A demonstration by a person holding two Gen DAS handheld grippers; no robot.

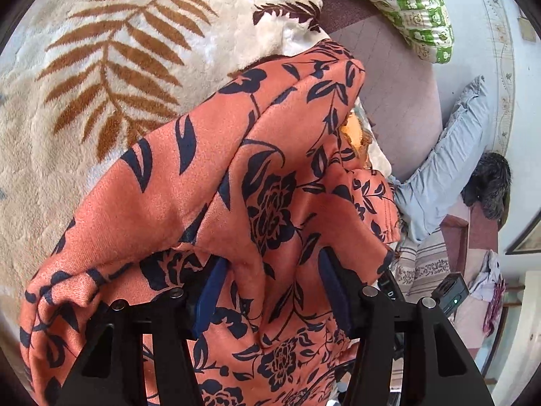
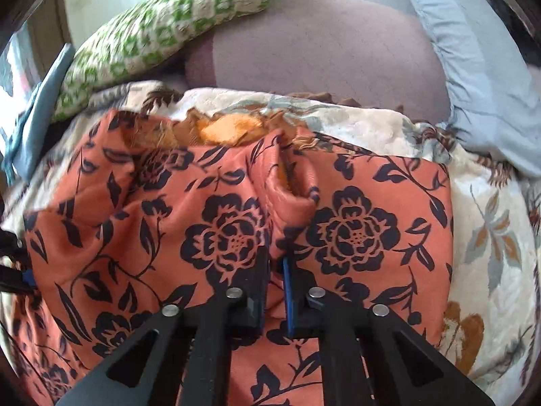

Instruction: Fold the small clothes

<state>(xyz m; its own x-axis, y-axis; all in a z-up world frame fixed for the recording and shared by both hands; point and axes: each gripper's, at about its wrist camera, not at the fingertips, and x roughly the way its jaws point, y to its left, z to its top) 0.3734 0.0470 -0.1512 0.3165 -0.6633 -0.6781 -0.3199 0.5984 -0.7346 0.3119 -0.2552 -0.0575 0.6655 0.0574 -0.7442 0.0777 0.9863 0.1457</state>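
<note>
An orange garment with a dark floral print (image 1: 236, 176) fills the left wrist view, lifted and draped over my left gripper (image 1: 274, 270), whose jaws stand wide apart with a fold of the cloth between them. In the right wrist view the same garment (image 2: 355, 230) lies spread on the blanket. My right gripper (image 2: 276, 264) is shut on a raised fold of it. An orange-yellow fuzzy lining (image 2: 223, 132) shows at the garment's far edge.
A cream blanket with brown leaves (image 1: 101, 84) covers the bed. A green-and-white pillow (image 2: 152, 37) and a pale blue pillow (image 2: 473, 77) lie at the far side on a mauve sheet (image 2: 321, 54). A dark furry dog (image 1: 490, 182) is at the right.
</note>
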